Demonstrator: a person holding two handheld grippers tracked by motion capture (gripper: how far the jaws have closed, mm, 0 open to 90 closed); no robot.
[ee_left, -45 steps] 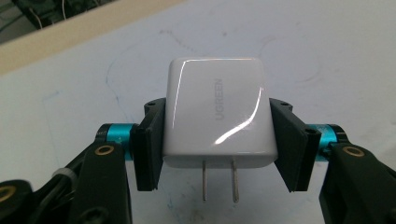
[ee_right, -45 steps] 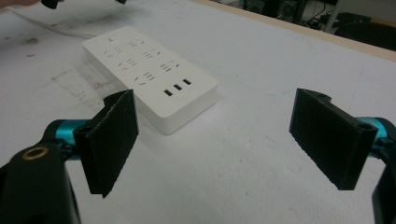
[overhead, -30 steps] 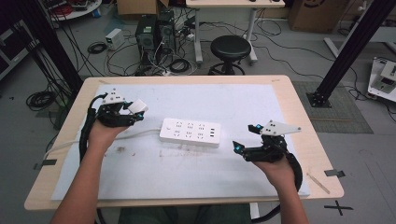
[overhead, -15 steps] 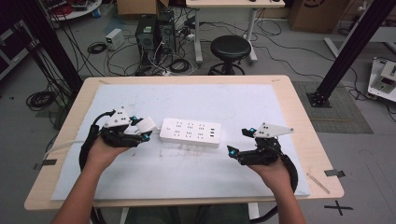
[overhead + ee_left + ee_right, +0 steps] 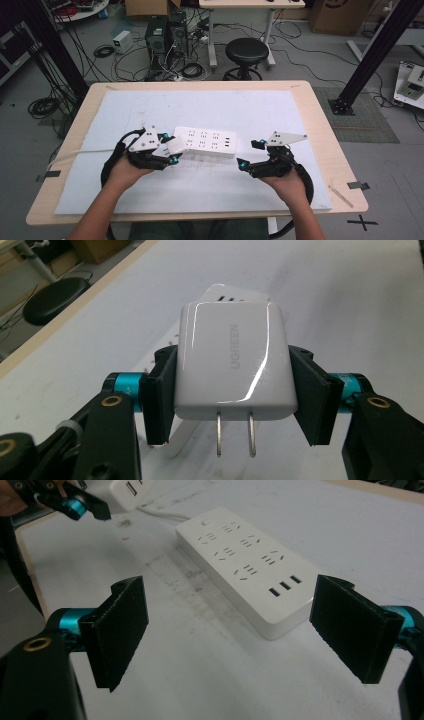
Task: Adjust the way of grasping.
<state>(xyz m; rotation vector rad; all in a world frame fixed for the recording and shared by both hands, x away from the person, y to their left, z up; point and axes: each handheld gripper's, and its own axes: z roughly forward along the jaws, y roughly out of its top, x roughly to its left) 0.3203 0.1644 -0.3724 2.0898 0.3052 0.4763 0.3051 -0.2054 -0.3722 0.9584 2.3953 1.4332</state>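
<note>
Left hand-held gripper [image 5: 232, 405] clamps charger [image 5: 232, 365] beside power strip [image 5: 205, 142]; right hand-held gripper [image 5: 230, 630] gapes, strip ahead.

Right gripper [image 5: 230, 632] fingers spread wide, power strip [image 5: 247, 562] ahead.

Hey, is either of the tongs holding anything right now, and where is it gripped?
The left tongs clamp a white charger by its two side faces, prongs toward the camera. The right tongs are open, holding nothing.
</note>
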